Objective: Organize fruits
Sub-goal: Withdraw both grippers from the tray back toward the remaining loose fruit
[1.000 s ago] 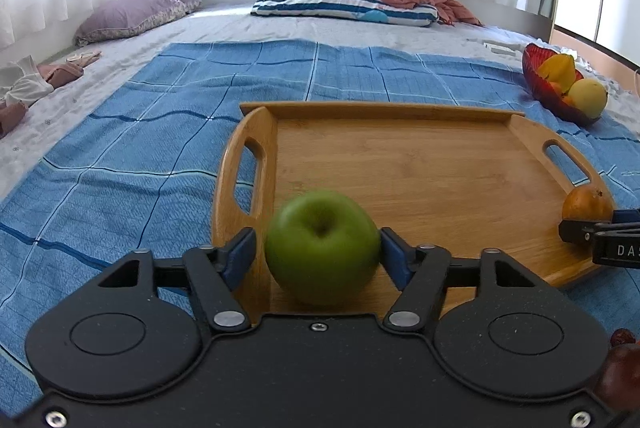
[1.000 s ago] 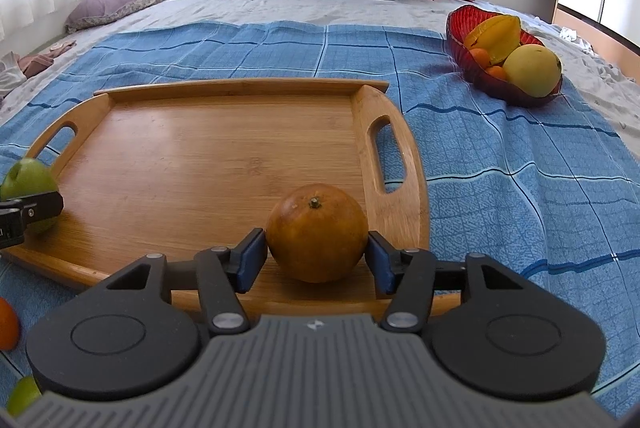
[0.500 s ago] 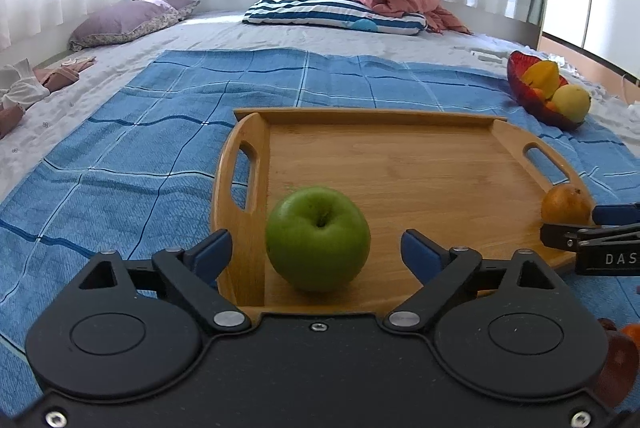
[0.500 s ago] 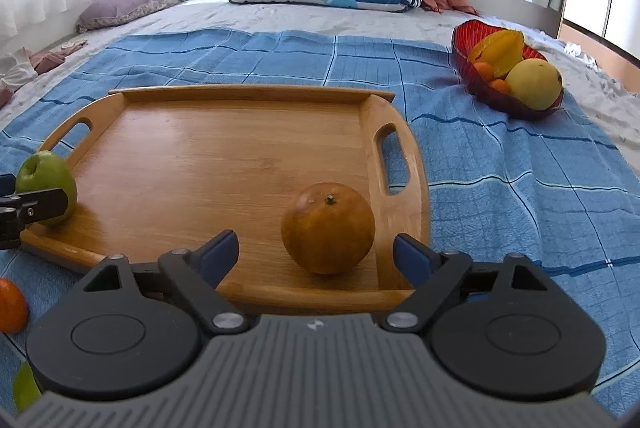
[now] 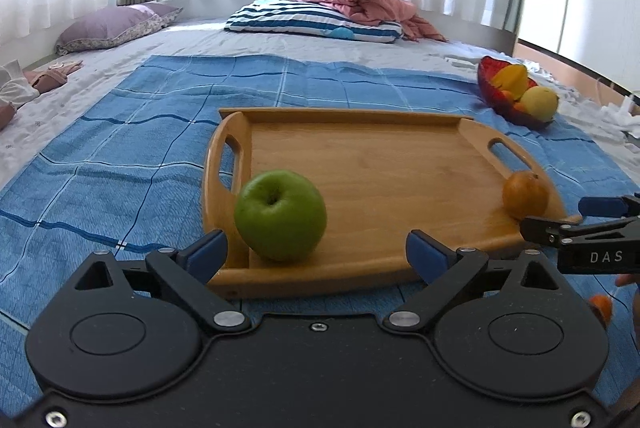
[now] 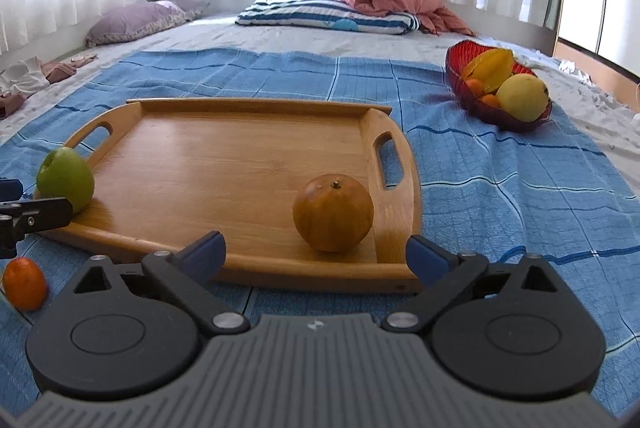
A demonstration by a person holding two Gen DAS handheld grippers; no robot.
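A wooden tray [image 5: 372, 164] with two handles lies on a blue blanket. A green apple [image 5: 280, 215] rests in its near left corner, and also shows in the right wrist view [image 6: 65, 179]. An orange [image 6: 333, 213] rests in the tray's [image 6: 224, 156] near right corner, and also shows in the left wrist view [image 5: 525, 194]. My left gripper [image 5: 316, 254] is open and empty just short of the apple. My right gripper [image 6: 316, 254] is open and empty just short of the orange.
A red bowl [image 6: 460, 78] holding several fruits stands on the blanket at the far right. A small orange fruit [image 6: 25, 283] lies on the blanket left of the right gripper. A striped pillow [image 5: 312, 20] and pink cover lie far back.
Both grippers opened, letting go of the apple and the orange onto the tray. Both have then drawn back from the fruits toward the near edge.
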